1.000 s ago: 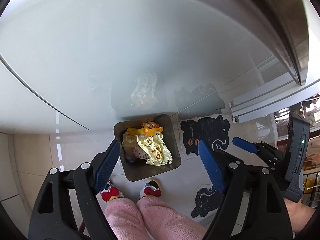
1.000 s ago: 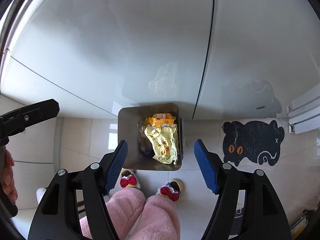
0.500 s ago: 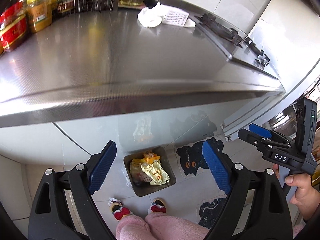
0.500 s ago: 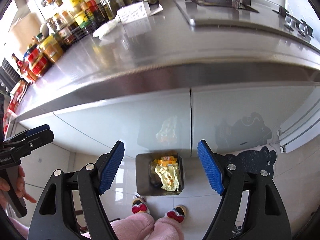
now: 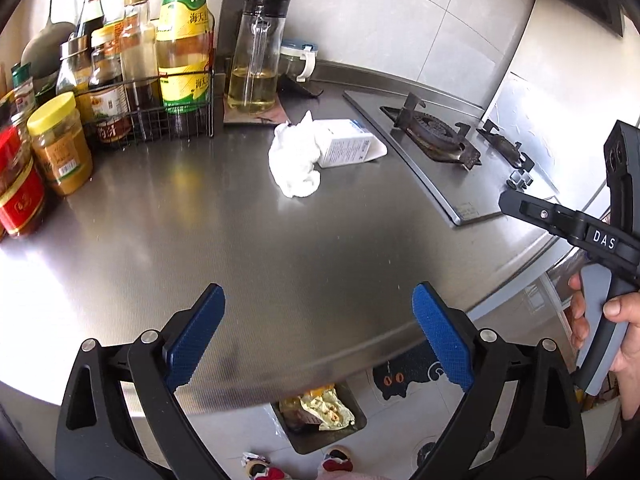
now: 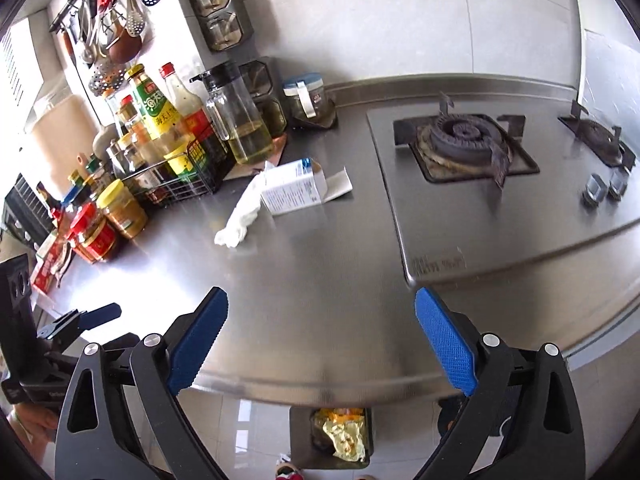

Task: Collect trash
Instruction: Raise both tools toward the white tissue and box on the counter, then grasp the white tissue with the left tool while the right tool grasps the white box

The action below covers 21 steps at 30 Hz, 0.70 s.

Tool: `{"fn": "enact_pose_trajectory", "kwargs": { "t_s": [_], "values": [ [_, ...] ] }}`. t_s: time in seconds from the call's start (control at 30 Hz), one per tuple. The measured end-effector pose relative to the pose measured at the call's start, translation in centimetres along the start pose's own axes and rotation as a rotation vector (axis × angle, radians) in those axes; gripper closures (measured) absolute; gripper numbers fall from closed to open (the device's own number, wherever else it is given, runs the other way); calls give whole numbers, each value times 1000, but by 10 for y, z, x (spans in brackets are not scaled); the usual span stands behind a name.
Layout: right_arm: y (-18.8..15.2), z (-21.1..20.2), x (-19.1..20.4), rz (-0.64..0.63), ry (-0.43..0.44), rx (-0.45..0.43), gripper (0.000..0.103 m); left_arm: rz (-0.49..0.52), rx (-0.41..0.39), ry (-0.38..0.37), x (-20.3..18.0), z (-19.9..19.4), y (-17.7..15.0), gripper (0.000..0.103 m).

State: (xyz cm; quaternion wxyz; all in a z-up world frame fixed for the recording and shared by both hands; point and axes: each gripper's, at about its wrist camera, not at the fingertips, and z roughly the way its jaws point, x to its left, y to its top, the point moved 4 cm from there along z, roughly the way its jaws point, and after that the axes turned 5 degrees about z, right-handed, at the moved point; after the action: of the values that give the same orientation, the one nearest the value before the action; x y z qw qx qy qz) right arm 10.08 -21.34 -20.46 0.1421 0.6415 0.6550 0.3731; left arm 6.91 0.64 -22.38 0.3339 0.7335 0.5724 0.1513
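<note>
On the steel counter lie a crumpled white tissue and a white carton, touching each other. Far short of them, over the counter's front edge, my left gripper has its jaws opening with nothing between them. Nothing lies between the opening jaws of my right gripper either, which hangs above the same edge. On the floor below stands a dark bin holding yellow wrappers.
Bottles in a wire rack and jars crowd the counter's left. An oil jug stands behind the tissue. The gas hob fills the right. Feet in slippers stand by the bin, near a black cat mat.
Both grippers rose from down by the bin and cabinet doors to above the counter's edge, and their jaws spread wider. The counter with tissue and carton came into view.
</note>
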Motion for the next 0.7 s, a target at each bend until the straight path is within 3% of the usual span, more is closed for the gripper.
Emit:
{"fn": "enact_pose_trajectory", "kwargs": {
  "t_s": [0.3,0.5,0.7],
  "values": [
    [61,76,23,-61,-2,54,8,42,15,6,18,56,65,13],
    [75,128,33,-79,-19,123,9,33,57,4,29,98,78,13],
    [76,155,28,-90,-47,162,9,24,84,-9,34,124,79,14]
  ]
}}
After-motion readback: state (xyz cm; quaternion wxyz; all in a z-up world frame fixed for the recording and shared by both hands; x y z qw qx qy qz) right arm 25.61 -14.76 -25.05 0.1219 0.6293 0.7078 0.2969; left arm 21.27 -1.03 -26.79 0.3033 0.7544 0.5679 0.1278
